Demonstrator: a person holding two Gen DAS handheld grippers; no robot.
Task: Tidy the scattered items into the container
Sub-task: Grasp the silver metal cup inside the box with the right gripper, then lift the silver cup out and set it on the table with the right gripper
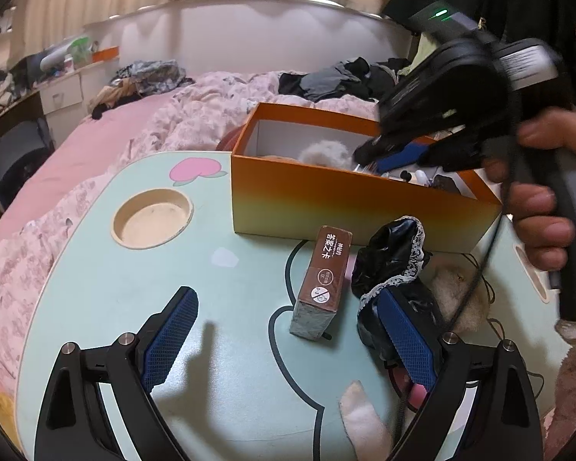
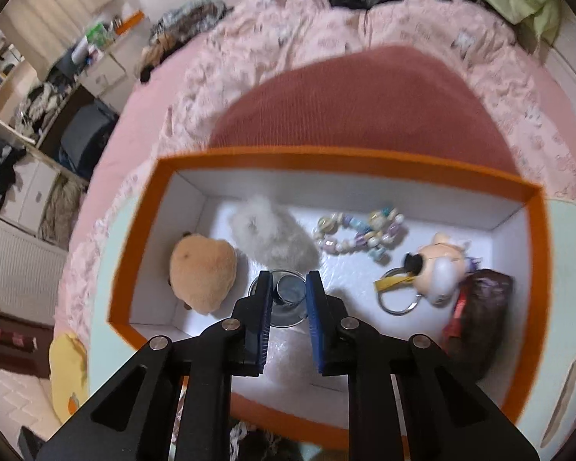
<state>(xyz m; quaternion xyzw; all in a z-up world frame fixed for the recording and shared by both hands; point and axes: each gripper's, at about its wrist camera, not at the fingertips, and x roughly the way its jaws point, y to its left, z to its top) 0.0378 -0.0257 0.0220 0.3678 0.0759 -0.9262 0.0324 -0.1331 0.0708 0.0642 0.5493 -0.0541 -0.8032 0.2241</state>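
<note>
An orange box (image 1: 326, 199) stands on the mint lap table (image 1: 134, 288); it also shows in the right wrist view (image 2: 142, 230). Inside it lie a tan plush (image 2: 203, 272), a grey fluffy ball (image 2: 272, 238), a bead bracelet (image 2: 361, 230), a doll keychain (image 2: 437, 272) and a dark pouch (image 2: 484, 307). My right gripper (image 2: 288, 292) is over the box, shut on a small clear glass jar (image 2: 288, 299). My left gripper (image 1: 288, 326) is open low over the table, with a brown card box (image 1: 322, 284) standing between its fingers and a black lace-trimmed cloth (image 1: 395, 261) at its right finger.
A round cup recess (image 1: 153, 217) is in the table at left. A beige plush (image 1: 460, 292) and a cable lie at the right. A pale plush piece (image 1: 364, 418) lies near the front edge. Pink bedding (image 1: 96, 153) surrounds the table, a red cushion (image 2: 364, 107) behind the box.
</note>
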